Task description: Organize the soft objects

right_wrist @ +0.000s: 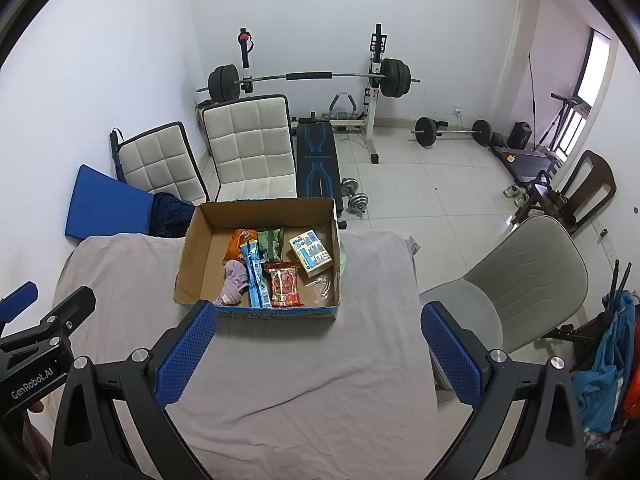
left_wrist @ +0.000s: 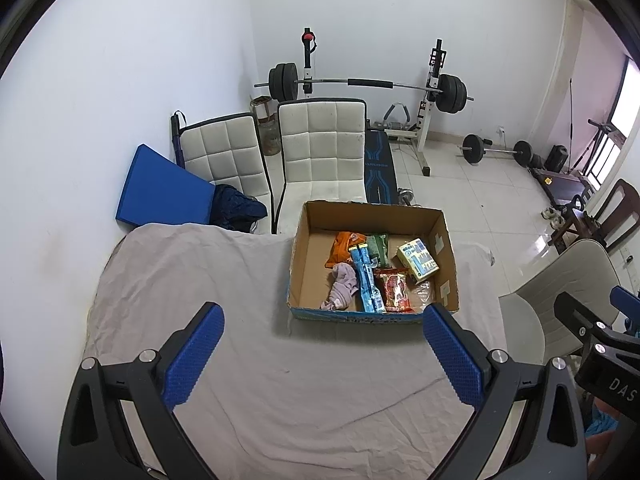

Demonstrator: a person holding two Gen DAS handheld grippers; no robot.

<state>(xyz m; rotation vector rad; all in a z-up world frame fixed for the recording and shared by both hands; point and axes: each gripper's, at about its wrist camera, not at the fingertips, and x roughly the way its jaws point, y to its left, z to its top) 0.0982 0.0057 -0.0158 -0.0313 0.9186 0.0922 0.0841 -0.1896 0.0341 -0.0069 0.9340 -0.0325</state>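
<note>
An open cardboard box (left_wrist: 304, 240) stands on the cloth-covered table (left_wrist: 200, 280). Inside lie a crumpled pink cloth (left_wrist: 342, 286), a long blue packet (left_wrist: 366, 280), a red packet (left_wrist: 396, 290), an orange packet (left_wrist: 344, 246), a green packet (left_wrist: 378, 246) and a small blue-and-cream carton (left_wrist: 418, 260). My left gripper (left_wrist: 324, 354) is open and empty, held above the table in front of the box. My right gripper (right_wrist: 320, 348) is also open and empty, in front of the box (right_wrist: 192, 248). The pink cloth (right_wrist: 234, 282) shows there too.
Two white padded chairs (left_wrist: 320, 148) stand behind the table, with a blue mat (left_wrist: 160, 188) against the wall. A grey chair (right_wrist: 520, 280) stands right of the table. A barbell rack (left_wrist: 360, 84) and weights stand at the back.
</note>
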